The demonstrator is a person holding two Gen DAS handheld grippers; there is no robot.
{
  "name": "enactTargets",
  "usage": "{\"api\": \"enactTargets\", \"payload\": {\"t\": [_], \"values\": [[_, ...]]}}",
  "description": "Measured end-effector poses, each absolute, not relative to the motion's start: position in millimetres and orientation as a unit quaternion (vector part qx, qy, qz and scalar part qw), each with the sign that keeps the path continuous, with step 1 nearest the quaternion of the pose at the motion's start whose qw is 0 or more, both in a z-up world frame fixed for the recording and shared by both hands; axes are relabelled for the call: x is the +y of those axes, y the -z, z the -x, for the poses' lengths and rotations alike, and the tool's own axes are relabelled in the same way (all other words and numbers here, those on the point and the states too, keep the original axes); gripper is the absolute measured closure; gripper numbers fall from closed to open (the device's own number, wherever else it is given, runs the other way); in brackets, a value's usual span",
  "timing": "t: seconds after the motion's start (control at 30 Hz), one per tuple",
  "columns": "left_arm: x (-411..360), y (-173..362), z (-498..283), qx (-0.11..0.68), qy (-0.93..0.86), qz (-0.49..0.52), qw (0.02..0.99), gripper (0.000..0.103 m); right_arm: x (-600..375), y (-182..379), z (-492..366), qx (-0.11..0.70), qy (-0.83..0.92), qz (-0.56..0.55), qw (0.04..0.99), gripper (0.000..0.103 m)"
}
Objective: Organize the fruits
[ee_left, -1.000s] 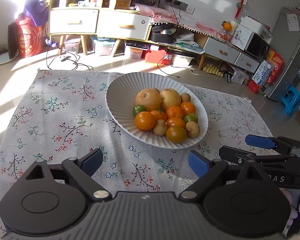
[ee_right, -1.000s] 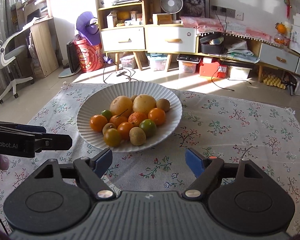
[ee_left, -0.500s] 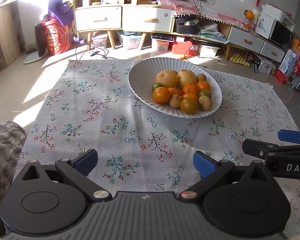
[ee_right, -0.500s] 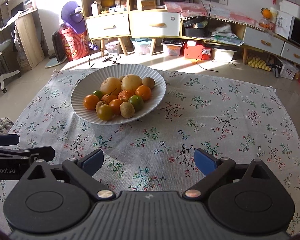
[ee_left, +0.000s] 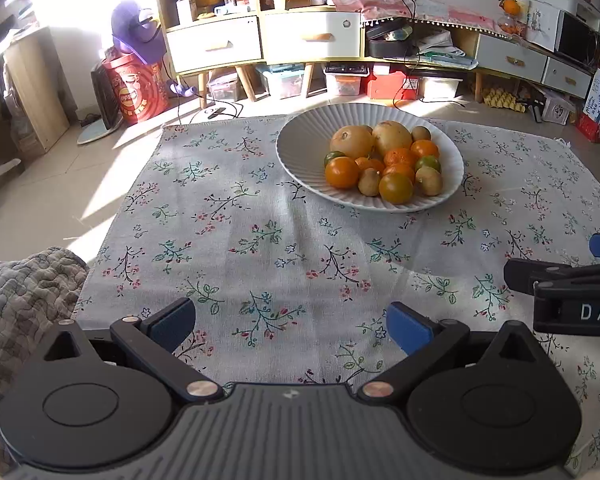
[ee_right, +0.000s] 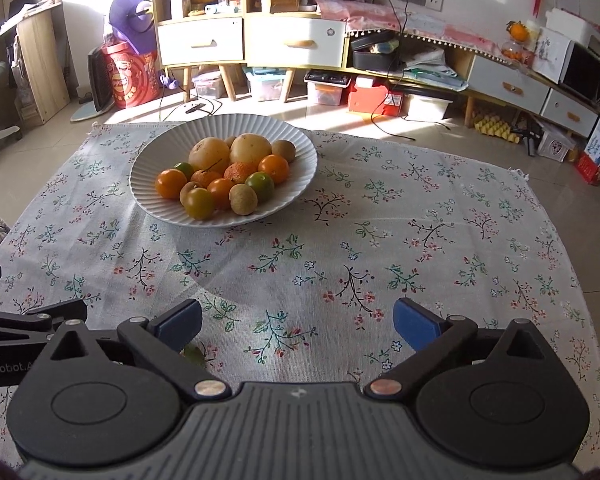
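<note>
Both hand-held grippers have drawn back from the ribbed white ceramic plate (ee_left: 300,148). My left hand-held gripper (ee_left: 291,322) and right hand-held gripper (ee_right: 298,320) hang spread wide and empty over the flowered cloth (ee_right: 380,240). All the mixed fruits (ee_right: 224,176) sit heaped on the plate, well apart from me. Reaching in, I judge a nudge could topple the heap and send round fruit rolling off the rim.
</note>
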State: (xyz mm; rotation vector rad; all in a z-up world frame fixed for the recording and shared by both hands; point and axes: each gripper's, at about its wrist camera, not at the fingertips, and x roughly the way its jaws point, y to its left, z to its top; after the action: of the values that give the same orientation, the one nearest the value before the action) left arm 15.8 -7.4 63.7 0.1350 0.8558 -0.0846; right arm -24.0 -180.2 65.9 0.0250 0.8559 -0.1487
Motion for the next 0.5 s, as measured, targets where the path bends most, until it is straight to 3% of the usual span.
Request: {"api": "enactTargets", "payload": {"t": [0.5], "values": [[-6.8,-62.8,-15.1,0.418,0.030,-0.057,0.906,0.007,-174.3,-63.8,28.5,0.419,0.074,-0.007,0.905,0.001]]}}
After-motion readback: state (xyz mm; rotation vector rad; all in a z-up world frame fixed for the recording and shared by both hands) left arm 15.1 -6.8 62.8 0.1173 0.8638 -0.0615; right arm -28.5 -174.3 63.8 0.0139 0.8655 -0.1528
